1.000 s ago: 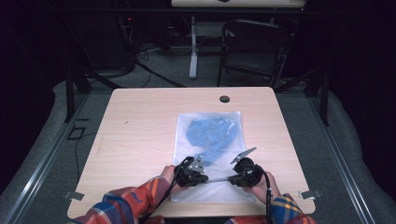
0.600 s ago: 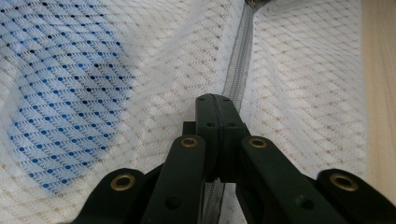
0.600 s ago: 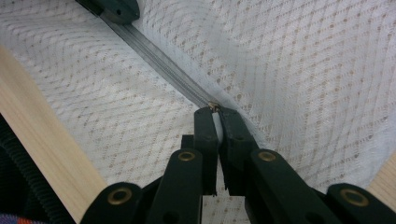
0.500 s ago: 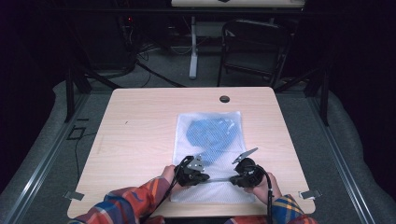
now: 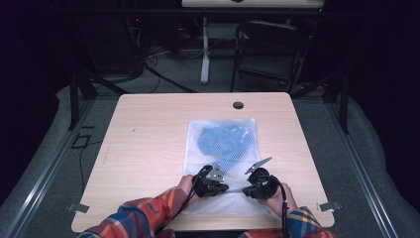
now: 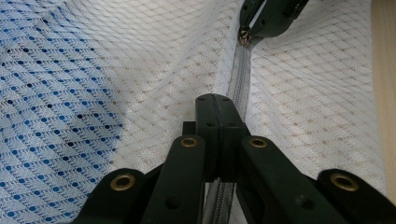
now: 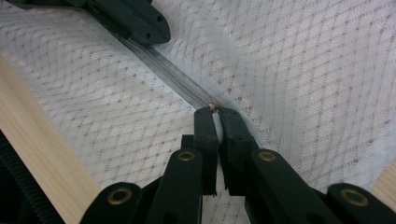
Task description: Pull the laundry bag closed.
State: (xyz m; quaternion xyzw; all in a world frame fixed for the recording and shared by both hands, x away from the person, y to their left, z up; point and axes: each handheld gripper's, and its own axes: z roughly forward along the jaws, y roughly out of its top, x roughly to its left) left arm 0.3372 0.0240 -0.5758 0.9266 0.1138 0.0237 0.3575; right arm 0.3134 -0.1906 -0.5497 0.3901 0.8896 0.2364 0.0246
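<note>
A: The mesh laundry bag point(image 5: 221, 163) lies flat on the tabletop point(image 5: 148, 144), reaching from its middle to the near edge, with something blue point(image 5: 225, 141) inside its far half. Has anything changed in the last second?

B: Very little. Against the earlier high views, both grippers sit at the same spot over the bag's near end, and the bag has not shifted. The right gripper may have edged a touch away from the left, but I cannot be sure.

A: So what does that mean for the zipper point(image 6: 239, 84)?

B: My reading is that the pull is only beginning, or is paused. The grey zipper between the two grippers looks closed in both gripper views.

A: And the grips?

B: The left gripper point(image 6: 219, 100) has its jaws pressed together on the zipper tape, holding the bag steady. The right gripper point(image 7: 214, 112) is closed almost fully on the small brass zipper pull point(image 7: 214, 108) at its tips.

A: How are the hands posed?

B: Both forearms, in plaid sleeves point(image 5: 143, 215), come in from the near edge. The grippers face each other along the zipper line, close together but apart.
</note>
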